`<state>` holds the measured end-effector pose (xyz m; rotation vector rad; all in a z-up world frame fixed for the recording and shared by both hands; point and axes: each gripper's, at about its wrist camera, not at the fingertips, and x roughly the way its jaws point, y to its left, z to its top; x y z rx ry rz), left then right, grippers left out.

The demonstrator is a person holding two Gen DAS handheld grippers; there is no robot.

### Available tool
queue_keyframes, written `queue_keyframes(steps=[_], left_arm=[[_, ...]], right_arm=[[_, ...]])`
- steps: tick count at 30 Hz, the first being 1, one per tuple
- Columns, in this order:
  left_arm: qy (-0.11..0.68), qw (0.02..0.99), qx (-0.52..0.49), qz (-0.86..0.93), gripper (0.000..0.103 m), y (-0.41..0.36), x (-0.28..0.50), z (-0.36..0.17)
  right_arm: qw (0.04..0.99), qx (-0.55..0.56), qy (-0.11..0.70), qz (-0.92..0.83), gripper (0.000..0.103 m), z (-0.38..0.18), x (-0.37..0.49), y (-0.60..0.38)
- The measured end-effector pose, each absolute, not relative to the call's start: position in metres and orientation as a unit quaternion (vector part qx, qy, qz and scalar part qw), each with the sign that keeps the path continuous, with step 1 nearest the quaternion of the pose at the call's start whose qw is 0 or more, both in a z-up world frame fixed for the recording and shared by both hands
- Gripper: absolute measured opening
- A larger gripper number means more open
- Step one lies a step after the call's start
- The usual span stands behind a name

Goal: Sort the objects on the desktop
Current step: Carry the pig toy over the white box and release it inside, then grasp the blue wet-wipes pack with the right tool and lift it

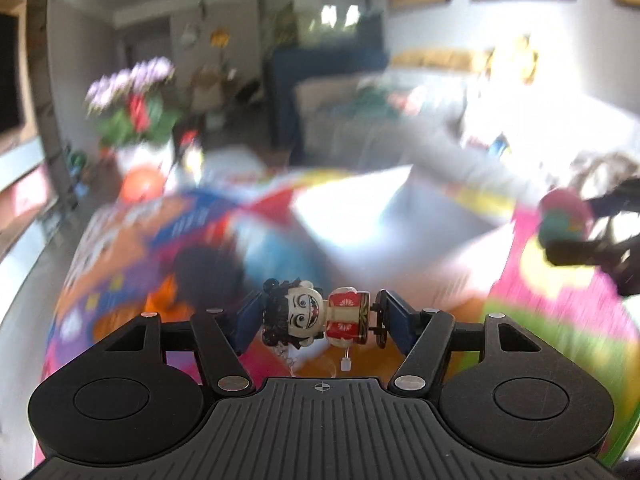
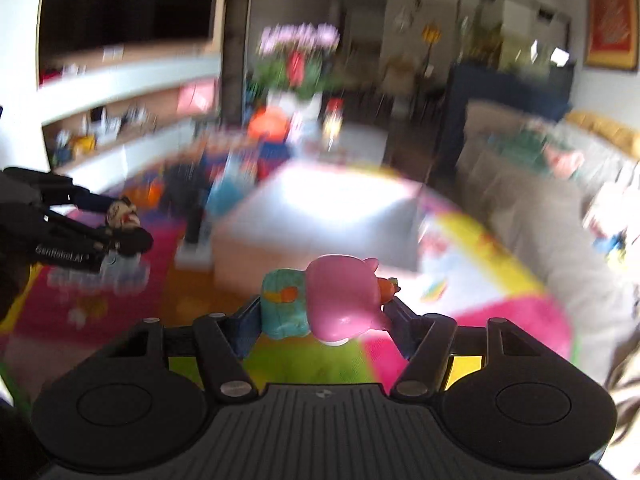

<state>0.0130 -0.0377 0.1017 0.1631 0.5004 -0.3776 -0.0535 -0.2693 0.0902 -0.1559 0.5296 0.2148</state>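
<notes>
Holding two toys at once, I have each gripper closed on its own figure above a brightly patterned play mat (image 1: 132, 240) of pink, orange, yellow and green panels. In the left wrist view, my left gripper (image 1: 318, 318) has its blue-padded fingers (image 1: 250, 314) clamped on a small plastic doll with black curly hair, a cream grinning face and a red-and-gold patterned body (image 1: 316, 318). The doll lies sideways between the pads, head toward the left finger, and a small black disc at its foot end presses the right finger. A thin white peg hangs from its underside.

In the right wrist view, my right gripper (image 2: 324, 306) is clamped on a glossy pink pig-shaped figure with a teal body (image 2: 328, 300). It also lies crosswise, teal part against the left pad and pink head against the right one, with a small orange bit showing beside the head.

Each gripper shows in the other's camera: the right one with the pig at the right edge of the left view, the left one with the doll at the left edge of the right view, so they are well apart.

Beyond both toys sits a pale, open-topped cardboard box (image 2: 320, 216) on the mat, heavily blurred. A blurred pot of purple and red flowers (image 1: 132, 100) stands farther back, with an orange ball (image 1: 142, 188) near it.
</notes>
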Motion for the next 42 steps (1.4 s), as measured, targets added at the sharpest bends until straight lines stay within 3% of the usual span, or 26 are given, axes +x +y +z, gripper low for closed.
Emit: queue_keyframes(steps=[4,7,10,13,19,26,32,35,42], left_arm=[[0.199,0.954,0.068,-0.213,0.072,-0.073,0.054,0.139],[0.175,0.961,0.063,-0.206,0.095,-0.092,0.084,0.160],[0.167,0.967,0.044,-0.186,0.098,-0.078,0.088,0.167],[0.187,0.969,0.048,-0.154,0.100,-0.051,0.080,0.146],[0.292,0.951,0.051,-0.085,0.100,0.000,0.046,0.058],[0.298,0.953,0.047,-0.018,0.100,0.034,0.019,0.012],[0.306,0.952,0.001,-0.019,0.101,0.051,0.014,0.002],[0.293,0.956,-0.013,-0.018,0.102,0.052,0.006,0.006],[0.285,0.957,-0.048,-0.028,0.102,0.061,0.005,0.007]], right_arm=[[0.969,-0.103,0.209,0.079,0.065,0.110,-0.034,-0.270],[0.972,-0.094,0.201,0.075,0.068,0.115,0.003,-0.267],[0.971,-0.073,0.220,0.061,0.077,0.109,0.034,-0.266],[0.968,-0.064,0.226,0.084,0.084,0.097,0.033,-0.265],[0.957,-0.113,0.250,0.098,0.084,0.070,0.021,-0.243],[0.947,-0.196,0.218,0.129,0.084,0.072,0.026,-0.176],[0.921,-0.258,0.237,0.170,0.075,0.065,0.067,-0.106],[0.913,-0.289,0.246,0.149,0.061,0.052,0.095,-0.077],[0.924,-0.137,0.328,0.140,0.060,0.061,0.184,-0.076]])
